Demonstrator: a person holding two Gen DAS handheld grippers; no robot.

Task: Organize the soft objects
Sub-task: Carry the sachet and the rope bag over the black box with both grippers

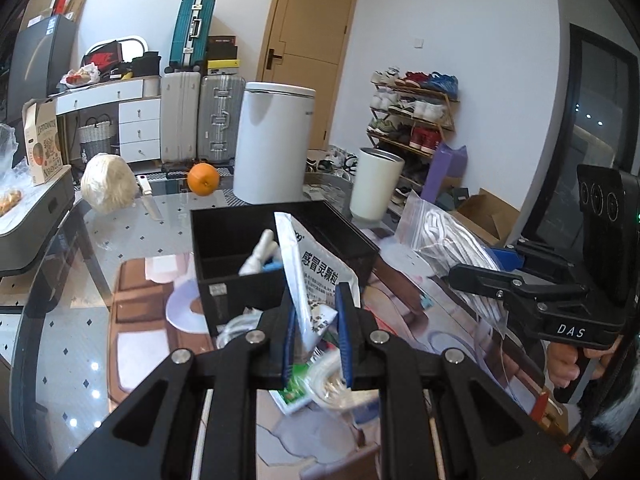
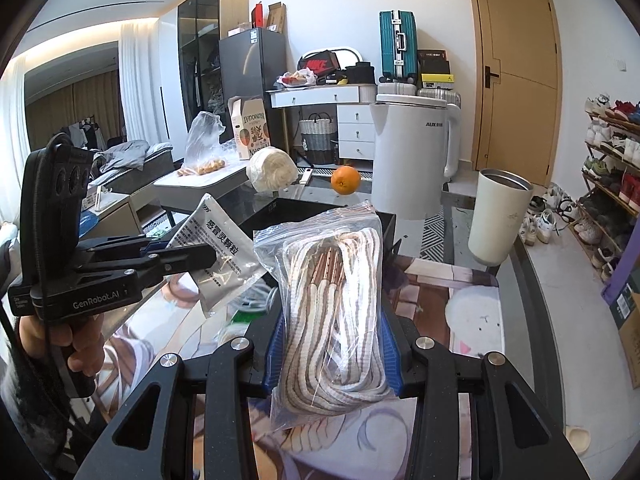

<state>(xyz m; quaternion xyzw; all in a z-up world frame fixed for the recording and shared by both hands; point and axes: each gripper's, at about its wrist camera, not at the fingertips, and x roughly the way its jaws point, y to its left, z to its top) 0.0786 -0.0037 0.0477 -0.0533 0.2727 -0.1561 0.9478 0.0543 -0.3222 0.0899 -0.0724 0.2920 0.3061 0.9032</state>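
Two grippers, the left gripper (image 1: 316,320) and the right gripper (image 2: 332,344). One white sachet (image 1: 316,276), one bag of laces (image 2: 336,304), one black box (image 1: 240,236), one orange (image 1: 204,179) upper left of centre, one tumbler (image 2: 500,220) at right, three suitcases (image 1: 192,32) at top.

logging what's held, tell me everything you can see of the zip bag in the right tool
The zip bag is clear, crinkly plastic with a press seal at its top edge. It holds coiled flat white laces with brownish stripes and copper-coloured tips. It stands roughly upright, pinched near its lower half between the right tool's blue pads, lifted above the table beside the black box.
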